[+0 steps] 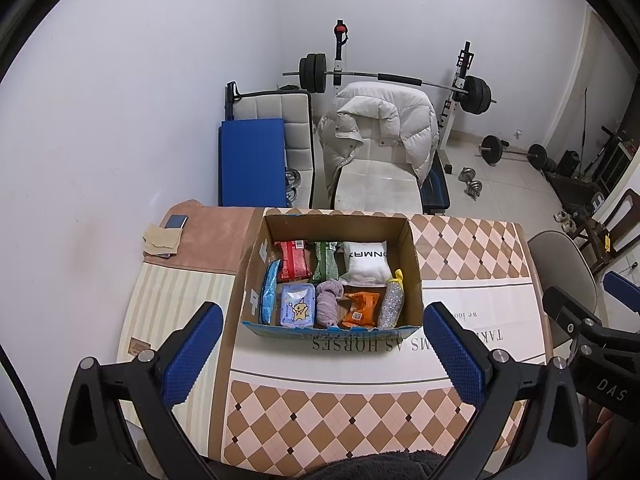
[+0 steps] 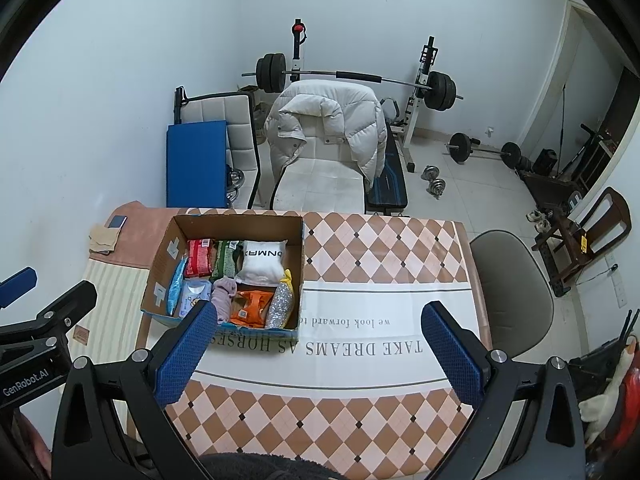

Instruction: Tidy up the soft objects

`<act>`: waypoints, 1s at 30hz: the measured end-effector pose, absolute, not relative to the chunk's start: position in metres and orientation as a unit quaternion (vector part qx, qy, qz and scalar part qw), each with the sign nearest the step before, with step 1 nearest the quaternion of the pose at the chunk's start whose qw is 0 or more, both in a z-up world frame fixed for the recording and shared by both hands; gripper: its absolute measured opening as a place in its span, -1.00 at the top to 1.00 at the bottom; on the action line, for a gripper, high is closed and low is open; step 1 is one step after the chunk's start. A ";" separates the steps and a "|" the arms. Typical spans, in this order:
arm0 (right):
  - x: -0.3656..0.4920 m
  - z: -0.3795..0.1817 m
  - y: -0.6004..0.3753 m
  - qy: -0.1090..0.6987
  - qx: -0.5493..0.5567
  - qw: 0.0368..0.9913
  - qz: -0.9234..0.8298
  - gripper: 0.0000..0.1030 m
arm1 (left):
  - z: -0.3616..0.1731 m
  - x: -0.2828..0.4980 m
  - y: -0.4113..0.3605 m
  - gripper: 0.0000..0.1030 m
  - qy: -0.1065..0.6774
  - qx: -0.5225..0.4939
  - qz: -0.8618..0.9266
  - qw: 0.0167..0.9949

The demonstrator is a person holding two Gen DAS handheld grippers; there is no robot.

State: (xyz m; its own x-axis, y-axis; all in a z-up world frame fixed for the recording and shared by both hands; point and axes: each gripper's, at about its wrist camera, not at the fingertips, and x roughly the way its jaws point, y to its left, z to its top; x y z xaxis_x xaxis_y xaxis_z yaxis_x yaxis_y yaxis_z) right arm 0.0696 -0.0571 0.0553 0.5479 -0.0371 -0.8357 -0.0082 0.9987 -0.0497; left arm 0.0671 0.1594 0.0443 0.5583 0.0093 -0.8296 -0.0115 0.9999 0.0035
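An open cardboard box (image 1: 414,264) (image 2: 160,256) stands on the table and holds several soft items: a red pack (image 1: 294,260), a green pack (image 1: 325,260), a white pillow (image 1: 366,262) (image 2: 262,260), a blue tissue pack (image 1: 296,306), a purple cloth (image 1: 328,304) (image 2: 224,300), an orange pack (image 1: 360,308) (image 2: 250,306) and a glittery pouch (image 1: 391,304) (image 2: 280,304). My left gripper (image 1: 322,326) hovers open above the table in front of the box, holding nothing. My right gripper (image 2: 320,324) hangs open to the right of the box, also holding nothing.
The table wears a checkered cloth (image 2: 380,248) with printed text. A phone (image 1: 177,222) and a beige cloth (image 1: 162,238) lie at the far left corner. A grey chair (image 2: 508,280) stands right of the table. A jacket-draped chair (image 1: 380,140) and weights sit behind.
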 end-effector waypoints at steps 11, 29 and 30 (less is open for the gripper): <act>0.066 0.058 -0.058 0.475 -0.022 0.880 -0.012 -1.00 | 0.045 0.067 0.160 -0.99 0.468 -0.001 0.007 0.884; 0.063 0.060 -0.057 0.473 -0.023 0.881 -0.015 -1.00 | 0.044 0.064 0.166 -0.99 0.466 0.001 0.007 0.885; 0.063 0.059 -0.057 0.473 -0.023 0.880 -0.015 -1.00 | 0.044 0.063 0.167 -0.99 0.466 0.000 0.007 0.885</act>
State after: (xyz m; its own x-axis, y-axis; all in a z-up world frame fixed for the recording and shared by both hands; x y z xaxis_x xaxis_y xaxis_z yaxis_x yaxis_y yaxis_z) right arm 0.0628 -0.0569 0.0590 0.5515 -0.0492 -0.8327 0.0048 0.9984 -0.0558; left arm 0.0634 0.1672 0.0441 0.5657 0.0132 -0.8245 -0.0128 0.9999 0.0072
